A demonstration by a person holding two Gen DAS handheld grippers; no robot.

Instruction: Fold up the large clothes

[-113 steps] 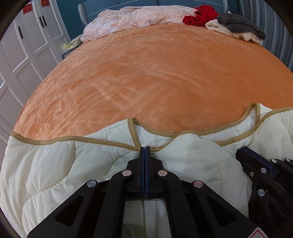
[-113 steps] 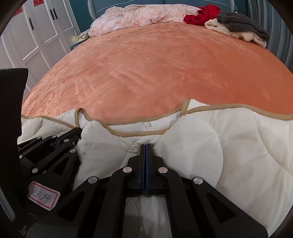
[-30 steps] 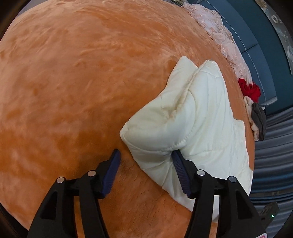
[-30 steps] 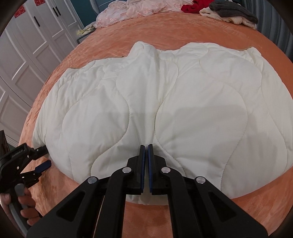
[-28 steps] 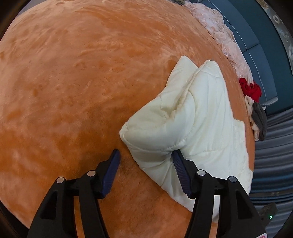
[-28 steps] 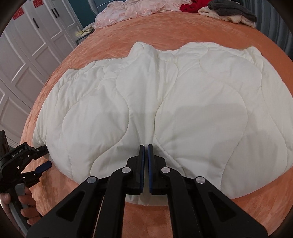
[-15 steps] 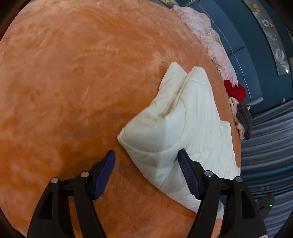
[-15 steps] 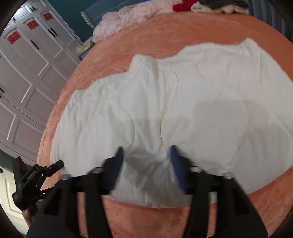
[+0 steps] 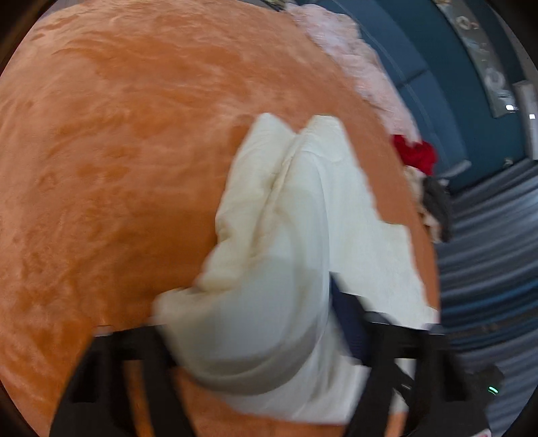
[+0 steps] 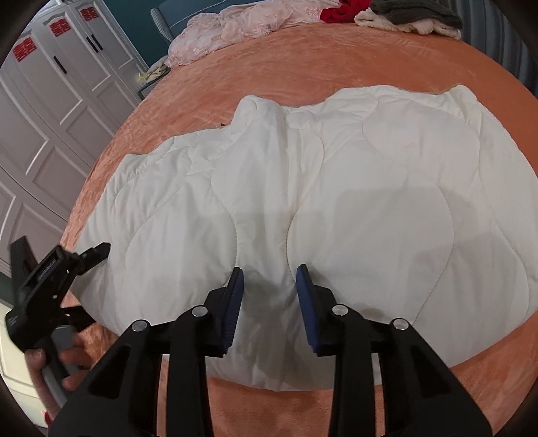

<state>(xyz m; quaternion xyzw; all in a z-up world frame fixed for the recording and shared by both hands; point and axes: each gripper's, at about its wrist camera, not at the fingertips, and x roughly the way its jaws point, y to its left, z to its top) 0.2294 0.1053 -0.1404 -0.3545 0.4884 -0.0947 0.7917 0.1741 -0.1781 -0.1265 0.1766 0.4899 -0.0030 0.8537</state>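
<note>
Cream quilted jacket [image 10: 336, 188] lies flat and already folded on the orange bed [image 10: 336, 67], long axis running left-right across the right wrist view, collar end away from the person.

Right gripper [image 10: 269, 295] sits over the near edge at about the middle of the garment; jaws have just been closing from a wider gap and now stand apart, a hump of fabric between the blue pads, but pads not clearly pressing on it.

Left gripper [image 9: 252, 319] is at the garment's left end, seen in the right view at the lower left in the person's hand [image 10: 50, 366]. Its jaws have just been closing; the left view is motion-blurred, a rounded fold of the jacket bulges between the fingers, so whether it is pinched I cannot tell.

Key relation, as a judgement: the left gripper is nearer the free short end, so a next fold would likely carry that end rightward along the long axis, with the right gripper at the midline as the crease point.

Pink lace bedding [image 10: 228, 27], red garment [image 10: 339, 11] and grey knitwear [image 10: 413, 10] are piled at the head of the bed, well apart from the jacket.
</note>
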